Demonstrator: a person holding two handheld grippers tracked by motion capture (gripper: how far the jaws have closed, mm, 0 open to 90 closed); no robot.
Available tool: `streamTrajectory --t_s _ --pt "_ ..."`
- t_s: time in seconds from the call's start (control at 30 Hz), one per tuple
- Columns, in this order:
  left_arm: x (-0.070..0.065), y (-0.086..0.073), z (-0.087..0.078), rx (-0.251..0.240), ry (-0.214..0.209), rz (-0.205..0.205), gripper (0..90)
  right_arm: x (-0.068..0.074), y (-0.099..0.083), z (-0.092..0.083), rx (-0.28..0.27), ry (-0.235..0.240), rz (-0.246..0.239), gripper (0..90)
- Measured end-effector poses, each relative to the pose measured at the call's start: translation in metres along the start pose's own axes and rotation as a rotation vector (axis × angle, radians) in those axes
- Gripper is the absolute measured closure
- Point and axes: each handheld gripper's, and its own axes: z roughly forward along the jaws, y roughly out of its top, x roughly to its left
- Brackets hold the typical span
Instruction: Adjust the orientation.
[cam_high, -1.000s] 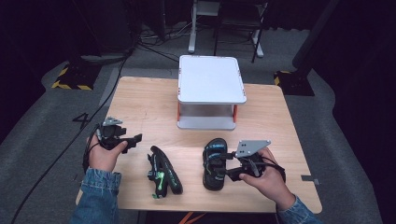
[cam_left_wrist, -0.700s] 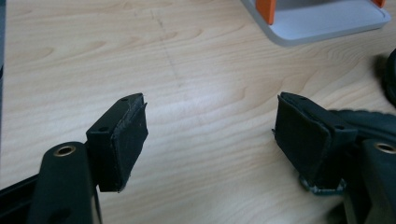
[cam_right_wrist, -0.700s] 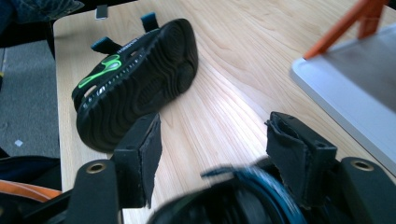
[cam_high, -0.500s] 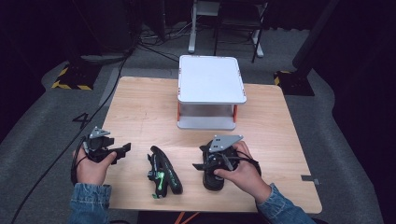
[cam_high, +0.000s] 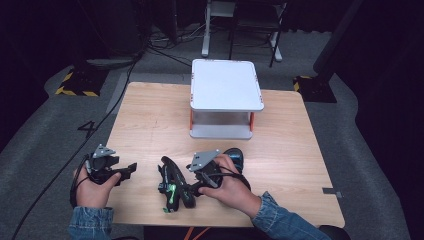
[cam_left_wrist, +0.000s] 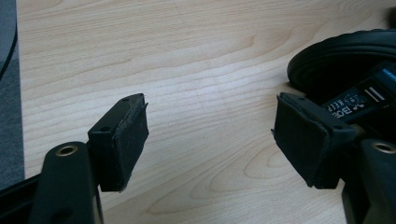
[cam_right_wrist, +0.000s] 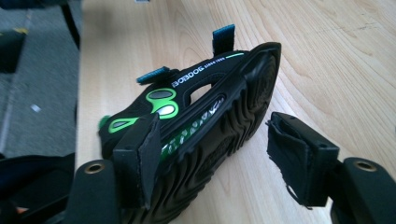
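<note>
Two black sandals lie near the lower middle of the high view, close to the person's edge of the desk (cam_high: 150, 125). The left one, a sandal with green trim (cam_high: 172, 187), rests on its side with the ribbed sole turned outward, which leaves the sole's edge and the strap side open to a grip from either flank. The second sandal (cam_high: 234, 159) lies just right of it, mostly covered by the right hand (cam_high: 227, 187). A white two-level stand (cam_high: 225, 85) sits well apart from both, toward the upper middle of the frame, and looks like the likely place for the shoes.

The right claw (cam_high: 192, 189) reaches leftward across the second sandal, its jaws set on either side of the green-trimmed sandal. In the right gripper view the sandal (cam_right_wrist: 196, 121) lies between the pads; the left pad (cam_right_wrist: 147, 156) stands close against the strap side while the other pad is clear of the sole, so the jaws are wide and not yet pressing. They have just been closing slightly around it. The forearm, in a denim sleeve (cam_high: 285, 220), comes in from the lower right, wrist bent inward.

The left claw (cam_high: 131, 169) waits at the lower left, level with the desk and pointing right toward the sandals. Its jaws stand wide and empty, bare wood between them in the left gripper view (cam_left_wrist: 210, 135), a sandal's heel (cam_left_wrist: 345, 74) just beyond.
</note>
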Motion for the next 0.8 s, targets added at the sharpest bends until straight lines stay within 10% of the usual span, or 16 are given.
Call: streamTrajectory --t_s 0.53,0.8 --pt "0.000 0.003 0.002 -0.005 -0.010 0.010 26.5 0.027 0.029 0.037 0.023 0.087 -0.137 65.5" --pt "0.001 0.003 0.004 -0.001 -0.011 0.010 26.5 0.025 0.029 0.027 0.011 0.042 -0.155 73.7"
